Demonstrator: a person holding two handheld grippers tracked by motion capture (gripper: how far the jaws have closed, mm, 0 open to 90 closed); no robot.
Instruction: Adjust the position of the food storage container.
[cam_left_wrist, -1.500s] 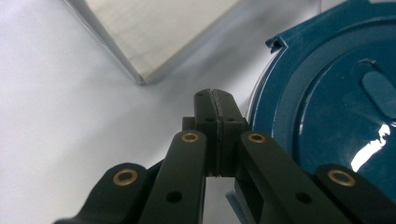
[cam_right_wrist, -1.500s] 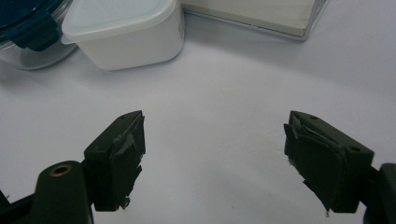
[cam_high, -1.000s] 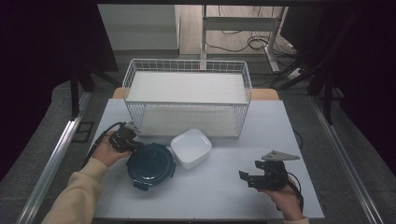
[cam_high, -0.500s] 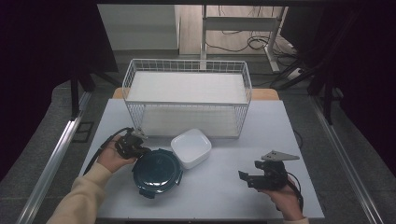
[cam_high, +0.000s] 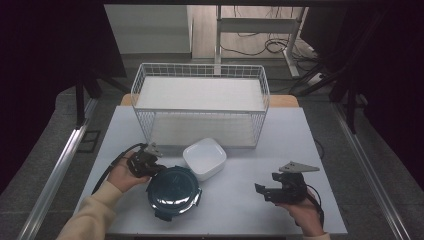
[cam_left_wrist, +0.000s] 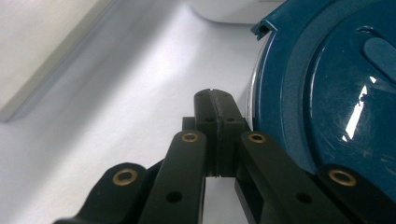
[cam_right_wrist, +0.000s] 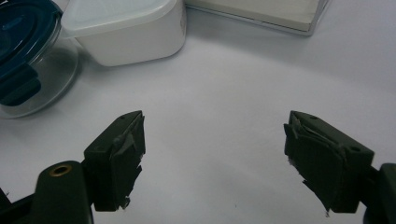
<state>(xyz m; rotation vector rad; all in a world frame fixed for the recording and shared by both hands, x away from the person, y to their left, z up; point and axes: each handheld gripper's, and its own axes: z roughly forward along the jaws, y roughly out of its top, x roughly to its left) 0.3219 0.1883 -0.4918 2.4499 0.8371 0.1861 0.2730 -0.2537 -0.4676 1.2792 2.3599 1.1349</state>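
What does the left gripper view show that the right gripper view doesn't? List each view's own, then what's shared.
Left gripper view: the left gripper with its jaws shut, close beside the rim of the blue lid, seen from above with glare on it.
Right gripper view: the right gripper with its jaws open and nothing between them, the white square container, and the clear glass wall under the lid.
Shared: the blue lid and the white table.
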